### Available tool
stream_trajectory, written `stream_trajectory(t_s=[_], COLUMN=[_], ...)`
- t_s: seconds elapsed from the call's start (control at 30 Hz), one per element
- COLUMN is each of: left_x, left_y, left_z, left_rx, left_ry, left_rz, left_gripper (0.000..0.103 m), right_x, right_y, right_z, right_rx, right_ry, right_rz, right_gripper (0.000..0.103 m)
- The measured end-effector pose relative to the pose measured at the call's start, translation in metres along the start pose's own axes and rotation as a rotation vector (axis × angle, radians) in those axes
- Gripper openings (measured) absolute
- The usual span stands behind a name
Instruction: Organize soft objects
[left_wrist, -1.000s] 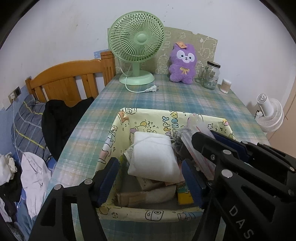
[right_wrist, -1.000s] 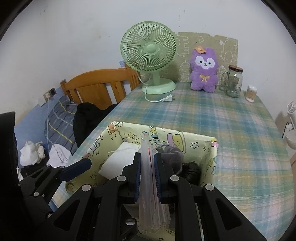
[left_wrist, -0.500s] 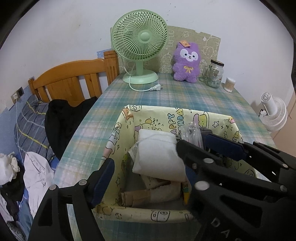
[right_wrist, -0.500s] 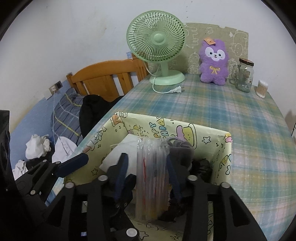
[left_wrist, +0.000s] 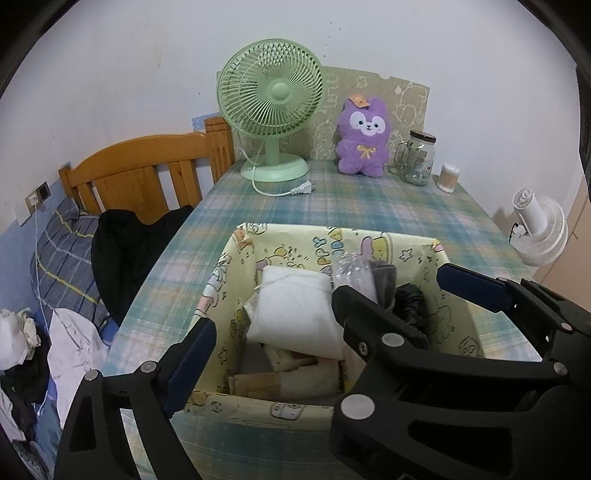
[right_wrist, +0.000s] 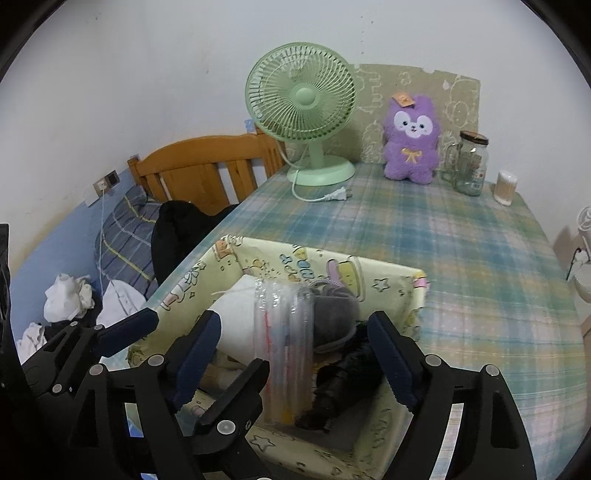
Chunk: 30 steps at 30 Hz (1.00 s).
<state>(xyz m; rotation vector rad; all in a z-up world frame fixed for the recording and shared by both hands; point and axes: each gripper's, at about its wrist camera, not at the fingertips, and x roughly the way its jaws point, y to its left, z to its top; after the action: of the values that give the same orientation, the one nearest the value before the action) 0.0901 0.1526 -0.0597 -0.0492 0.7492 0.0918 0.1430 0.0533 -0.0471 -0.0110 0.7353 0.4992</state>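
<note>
Released, clear packet (right_wrist: 286, 343) stands between opening right hand-held gripper (right_wrist: 295, 354) pads.

A plain white wall (left_wrist: 129, 74) rises behind the counter (left_wrist: 369, 206), which wears a blue-green plaid cloth. A patterned beige board (left_wrist: 402, 96) leans against the wall at the counter's far edge. To the left stands a wooden headboard (left_wrist: 147, 166) with a striped pillow (left_wrist: 62, 258) below it, and a wall socket (left_wrist: 37, 195) sits above a blue lower wall band. A white fan (left_wrist: 539, 236) stands off to the right. The light is soft and even.
</note>
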Motion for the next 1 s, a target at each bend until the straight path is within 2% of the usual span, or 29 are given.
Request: stream_trajectory(t_s=[0.1,0.23,0.4,0.5,0.73,1.0], left_x=[-0.005,-0.012,-0.019,-0.025,-0.041,-0.063], left_y=[-0.008,-0.022,-0.036,-0.045,-0.067,-0.09], left_z=[0.003,0.007,0.013,0.015,0.022,0.031], left_rx=[0.016,0.047,0.056,0.067,0.085,0.107], left_ry=[-0.021,-0.051,-0.069,-0.083,-0.12,-0.183], left_rz=[-0.009,-0.018,-0.036,-0.047,-0.07,-0.065], left_gripper=[0.095,0.095,0.095,0.096,0.099,0.103], right_x=[-0.01,-0.024,-0.04,-0.05,-0.077,-0.116], right_y=[-0.006,-0.015,-0.029,-0.038,-0.057,-0.087], right_z=[0.001,0.004,0.005,0.006,0.006,0.003], right_rx=[0.001,0.001,0.027,0.039,0.068,0.123], right_ry=[-0.031,-0.076,-0.089,-0.104,-0.135,-0.2], right_rz=[-0.041,-0.116,-0.13,-0.147,-0.164,-0.212], right_gripper=[0.085,0.09,0.091,0.096,0.097,0.099])
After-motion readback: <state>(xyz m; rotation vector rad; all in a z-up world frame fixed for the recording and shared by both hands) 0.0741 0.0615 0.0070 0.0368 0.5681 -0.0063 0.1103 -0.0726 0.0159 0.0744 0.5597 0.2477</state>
